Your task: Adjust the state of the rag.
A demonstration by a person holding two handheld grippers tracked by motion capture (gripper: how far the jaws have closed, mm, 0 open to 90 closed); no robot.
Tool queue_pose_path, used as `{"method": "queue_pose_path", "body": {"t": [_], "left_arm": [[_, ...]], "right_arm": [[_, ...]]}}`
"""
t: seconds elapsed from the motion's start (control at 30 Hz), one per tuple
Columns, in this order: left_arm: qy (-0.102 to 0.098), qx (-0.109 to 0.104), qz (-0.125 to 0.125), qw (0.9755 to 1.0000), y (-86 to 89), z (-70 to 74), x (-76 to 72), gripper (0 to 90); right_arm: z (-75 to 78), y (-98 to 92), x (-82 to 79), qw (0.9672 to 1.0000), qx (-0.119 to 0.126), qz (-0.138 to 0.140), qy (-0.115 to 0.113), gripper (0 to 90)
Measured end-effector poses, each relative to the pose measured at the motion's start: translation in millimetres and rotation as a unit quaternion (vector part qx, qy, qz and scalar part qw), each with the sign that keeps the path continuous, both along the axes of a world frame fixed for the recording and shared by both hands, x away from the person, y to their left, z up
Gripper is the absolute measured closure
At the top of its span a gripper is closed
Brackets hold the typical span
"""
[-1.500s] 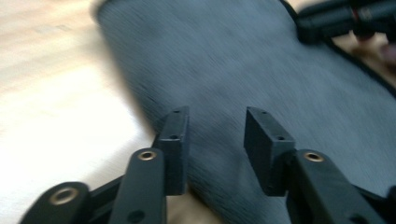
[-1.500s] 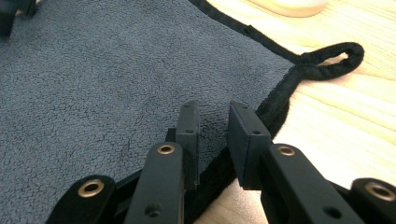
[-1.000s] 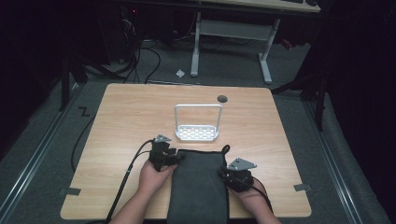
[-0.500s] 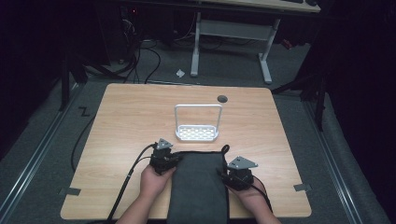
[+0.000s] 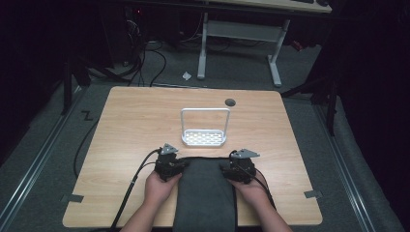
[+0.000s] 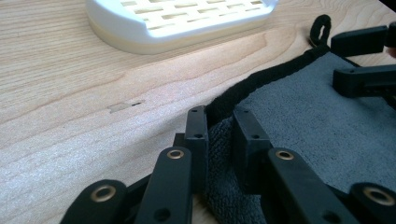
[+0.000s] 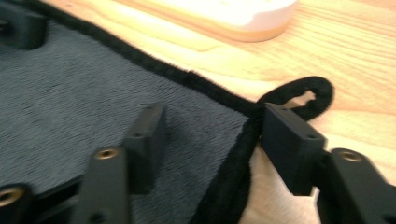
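Note:
A dark grey towel [image 5: 205, 193] lies on the wooden table [image 5: 130, 125] and hangs over its front edge. My left gripper [image 5: 176, 166] is at the towel's far left corner. In the left gripper view its jaws [image 6: 219, 126] are pinched close on a bunched fold of the towel [image 6: 303, 112]. My right gripper [image 5: 227, 169] is at the far right corner. Its jaws [image 7: 217, 126] stand wide apart astride the black-trimmed edge of the towel [image 7: 84, 93], with one fingertip beside the hanging loop [image 7: 303, 93].
A white slotted rack [image 5: 204, 137] with a tall wire handle stands just beyond the towel, close to both grippers. A round grommet hole [image 5: 230, 102] lies farther back. Cables [image 5: 130, 188] trail off the table's front left. A desk frame [image 5: 237, 34] stands behind.
The left gripper has drawn slightly toward the person with the towel corner. The right gripper has edged forward to the towel's far right corner.

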State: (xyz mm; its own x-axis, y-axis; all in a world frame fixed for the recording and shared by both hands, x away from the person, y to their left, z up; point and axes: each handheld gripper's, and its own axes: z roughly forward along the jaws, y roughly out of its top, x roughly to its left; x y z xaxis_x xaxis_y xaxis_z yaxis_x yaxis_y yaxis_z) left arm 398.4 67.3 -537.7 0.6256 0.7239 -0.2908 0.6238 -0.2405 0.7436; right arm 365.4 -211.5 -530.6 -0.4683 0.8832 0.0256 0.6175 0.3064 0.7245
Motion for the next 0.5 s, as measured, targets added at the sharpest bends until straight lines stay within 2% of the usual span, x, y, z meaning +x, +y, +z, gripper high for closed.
{"method": "queue_pose_path", "body": {"t": [0.27, 0.37, 0.5], "left_arm": [[0.001, -0.001, -0.005, 1.0000, 0.1, 0.0, -1.6, 77.3], [0.002, -0.003, -0.006, 1.0000, 0.7, -0.2, -1.2, 77.3], [-0.003, -0.001, -0.006, 1.0000, 0.5, 0.4, -2.8, 78.1]], "right_arm": [[-0.8, 4.7, -13.6, 0.9998, 0.014, 0.013, -0.005, 72.3], [-0.6, 5.0, -13.7, 0.9997, 0.019, 0.018, -0.001, 76.9], [0.1, 5.9, -13.8, 0.9996, 0.015, 0.025, -0.002, 78.6]]}}
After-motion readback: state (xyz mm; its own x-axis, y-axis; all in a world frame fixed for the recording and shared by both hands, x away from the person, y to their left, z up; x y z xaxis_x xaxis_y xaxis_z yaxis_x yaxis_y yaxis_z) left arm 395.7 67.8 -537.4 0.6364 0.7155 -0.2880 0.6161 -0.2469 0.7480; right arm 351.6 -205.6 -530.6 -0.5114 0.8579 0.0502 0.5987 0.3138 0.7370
